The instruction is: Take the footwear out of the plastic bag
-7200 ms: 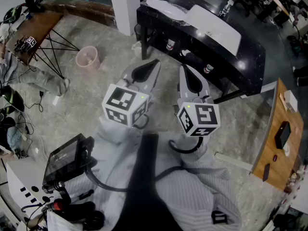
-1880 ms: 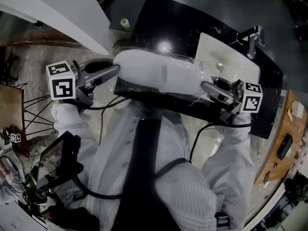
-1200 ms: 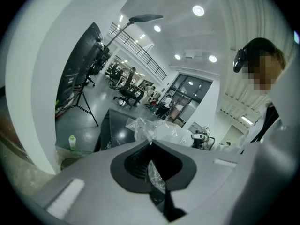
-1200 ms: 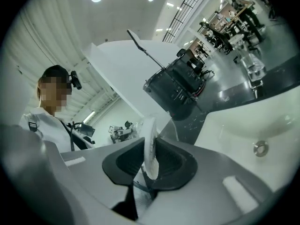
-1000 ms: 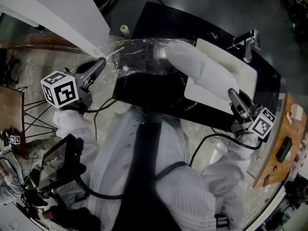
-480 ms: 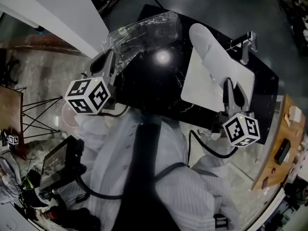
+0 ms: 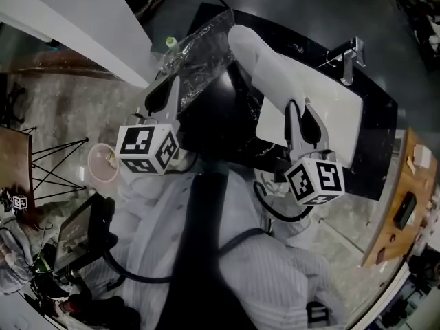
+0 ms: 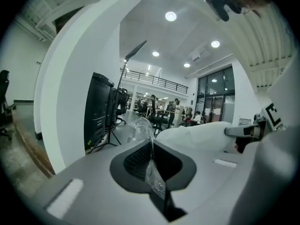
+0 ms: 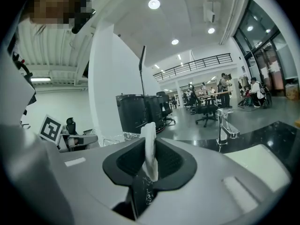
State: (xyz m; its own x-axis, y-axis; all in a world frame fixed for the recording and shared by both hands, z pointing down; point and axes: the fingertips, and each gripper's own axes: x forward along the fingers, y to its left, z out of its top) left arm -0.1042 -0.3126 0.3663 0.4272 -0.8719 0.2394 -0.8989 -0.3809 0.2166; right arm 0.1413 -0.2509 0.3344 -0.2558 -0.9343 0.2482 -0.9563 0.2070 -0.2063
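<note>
Left gripper [image 7: 163, 96] jaws pinched the clear plastic bag [image 7: 196, 47] shut-tight; right gripper [image 7: 302, 119] jaws clamped the white slipper [image 7: 275, 67], seemingly drawing the 2 apart.

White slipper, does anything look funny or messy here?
Nothing is spilled or broken. The white slipper hangs in the air, pinched by its edge in the right gripper, and the crumpled plastic bag dangles from the left gripper, looking empty.
</note>
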